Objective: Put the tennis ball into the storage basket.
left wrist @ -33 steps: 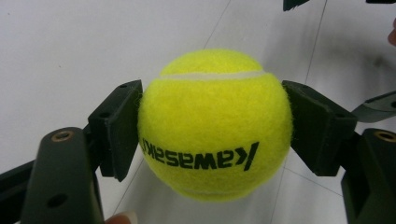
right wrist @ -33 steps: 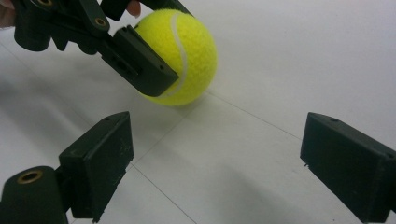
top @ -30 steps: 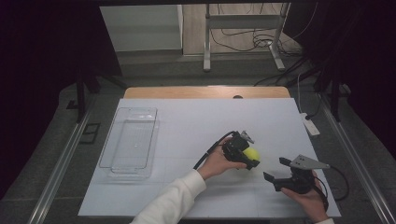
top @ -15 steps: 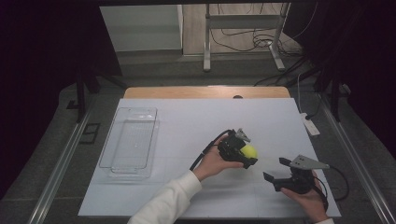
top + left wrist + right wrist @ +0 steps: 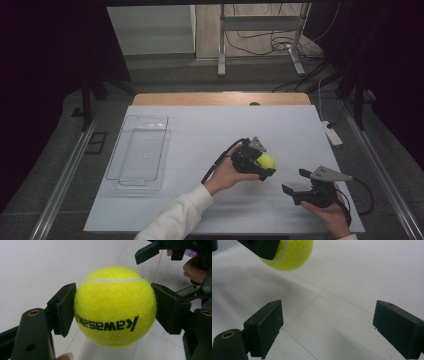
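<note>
Jaws over tennis ball [image 5: 115,306] sides, logo upside-down

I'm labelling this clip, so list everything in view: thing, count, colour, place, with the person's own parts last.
tennis ball: 1, yellow-green with black lettering, held off the table right of centre
clear tray: 1, transparent, left part of the table
table: 1, white top with a wooden far edge, centre
white block with a cable: 1, white, at the table's right edge
metal stand: 1, grey, on the floor beyond the table
left gripper: 1, black, shut on the tennis ball
right gripper: 1, black, near right of the table, jaws open with nothing between them
sleeve: 1, white, on the left forearm
</note>
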Action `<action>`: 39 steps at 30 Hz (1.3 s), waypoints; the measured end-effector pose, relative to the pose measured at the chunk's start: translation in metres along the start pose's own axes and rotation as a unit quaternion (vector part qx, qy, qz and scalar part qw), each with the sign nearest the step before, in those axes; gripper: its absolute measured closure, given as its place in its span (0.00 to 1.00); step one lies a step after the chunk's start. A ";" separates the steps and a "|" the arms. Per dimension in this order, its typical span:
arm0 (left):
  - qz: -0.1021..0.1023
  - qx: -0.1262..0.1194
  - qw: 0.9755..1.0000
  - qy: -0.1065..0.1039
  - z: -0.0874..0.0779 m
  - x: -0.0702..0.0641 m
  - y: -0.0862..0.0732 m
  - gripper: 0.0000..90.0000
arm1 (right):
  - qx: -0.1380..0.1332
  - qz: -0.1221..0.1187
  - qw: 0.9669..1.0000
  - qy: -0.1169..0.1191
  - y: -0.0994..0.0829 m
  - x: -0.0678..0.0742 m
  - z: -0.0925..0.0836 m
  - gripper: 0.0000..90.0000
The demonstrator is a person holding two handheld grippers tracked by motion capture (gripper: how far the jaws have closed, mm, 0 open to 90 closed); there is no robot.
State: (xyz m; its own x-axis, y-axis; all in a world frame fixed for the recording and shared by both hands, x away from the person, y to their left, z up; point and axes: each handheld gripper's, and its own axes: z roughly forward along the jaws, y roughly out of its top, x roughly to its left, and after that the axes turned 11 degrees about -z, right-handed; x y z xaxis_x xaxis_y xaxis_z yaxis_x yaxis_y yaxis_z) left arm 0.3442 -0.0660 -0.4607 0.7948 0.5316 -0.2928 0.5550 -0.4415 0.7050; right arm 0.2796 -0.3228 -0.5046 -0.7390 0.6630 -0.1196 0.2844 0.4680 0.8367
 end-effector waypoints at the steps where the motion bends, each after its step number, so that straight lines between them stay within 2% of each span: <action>1: 0.000 -0.002 1.000 0.000 -0.001 0.000 0.000 0.29 | 0.000 0.000 1.000 0.000 0.000 0.000 0.000 0.11; 19: 0.004 -0.035 0.999 -0.004 -0.024 -0.003 0.000 0.29 | -0.001 0.002 1.000 0.001 0.000 0.000 0.000 0.11; 29: 0.005 -0.046 0.999 0.001 -0.038 0.001 -0.005 0.29 | 0.000 0.003 1.000 -0.001 0.000 0.000 0.000 0.11; 39: -0.003 -0.059 0.998 0.005 -0.050 0.005 -0.008 0.29 | 0.000 0.002 1.000 -0.001 0.000 0.000 0.000 0.11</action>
State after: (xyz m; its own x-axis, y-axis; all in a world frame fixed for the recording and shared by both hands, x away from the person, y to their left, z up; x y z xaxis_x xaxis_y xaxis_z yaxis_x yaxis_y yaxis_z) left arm 0.3311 -0.0237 -0.4353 0.7887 0.5410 -0.2920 0.5266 -0.3494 0.7750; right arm 0.2794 -0.3226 -0.5049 -0.7364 0.6663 -0.1169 0.2873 0.4644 0.8377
